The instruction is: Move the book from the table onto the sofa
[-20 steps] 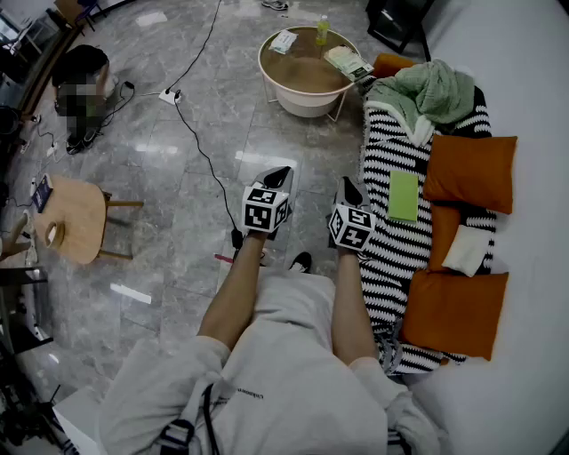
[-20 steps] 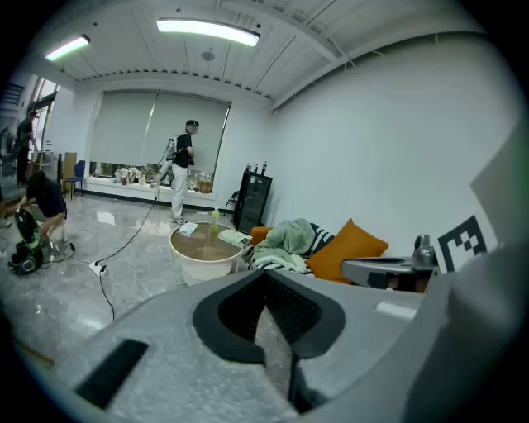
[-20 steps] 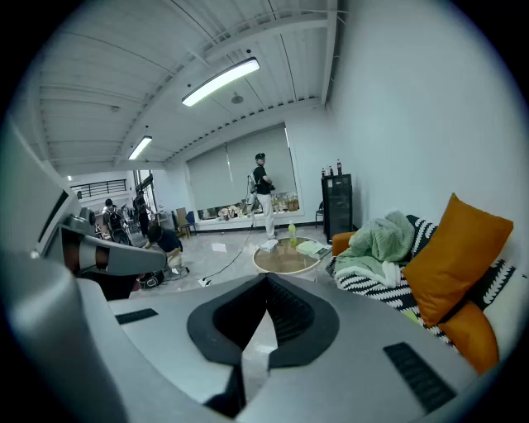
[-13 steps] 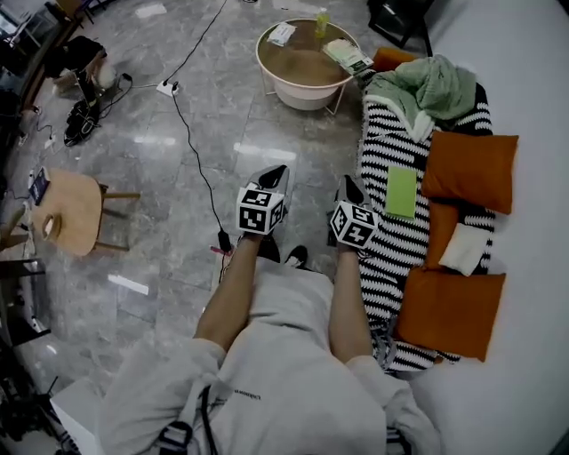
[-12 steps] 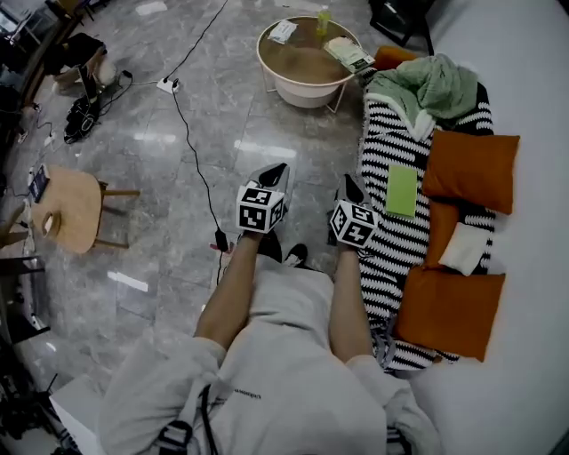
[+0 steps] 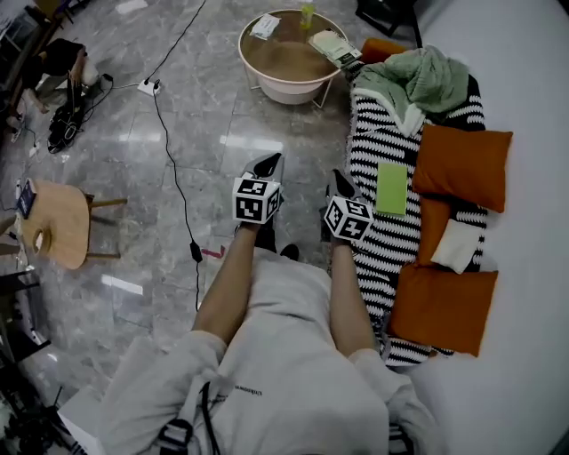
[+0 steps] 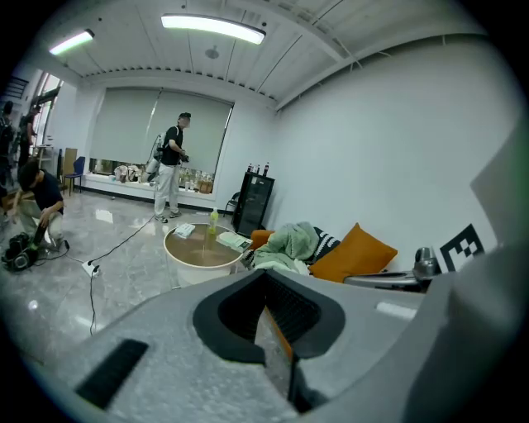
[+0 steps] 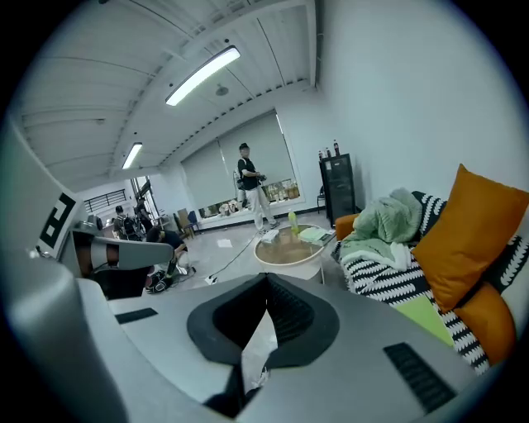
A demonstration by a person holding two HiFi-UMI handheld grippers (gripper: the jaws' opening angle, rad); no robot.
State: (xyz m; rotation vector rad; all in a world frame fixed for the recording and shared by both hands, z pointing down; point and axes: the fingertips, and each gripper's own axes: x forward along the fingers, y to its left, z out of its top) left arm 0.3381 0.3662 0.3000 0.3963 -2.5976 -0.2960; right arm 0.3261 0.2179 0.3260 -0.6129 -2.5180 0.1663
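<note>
I have both grippers held over the grey floor in front of my knees, side by side and pointing toward the round table [image 6: 267,86]. The left gripper [image 6: 268,165] has its jaws pressed together with nothing between them, and the right gripper [image 6: 339,181] is the same, closed on empty air. On the table's right edge, nearest the sofa [image 6: 524,231], lies a pale book [image 6: 334,46], with a small bottle [image 6: 307,14] behind it and a white paper item [image 6: 265,25] to the left. A thin green book [image 6: 391,188] lies flat on the striped blanket [image 6: 378,133] covering the sofa seat, just beside the right gripper. 2 large orange cushions [image 6: 462,166] sit on the blanket, 1 past the green book and 1 nearer me, and a green throw [image 6: 425,78] is bunched at the far end. A black cable [image 6: 175,182] runs across the floor to my left.
</note>
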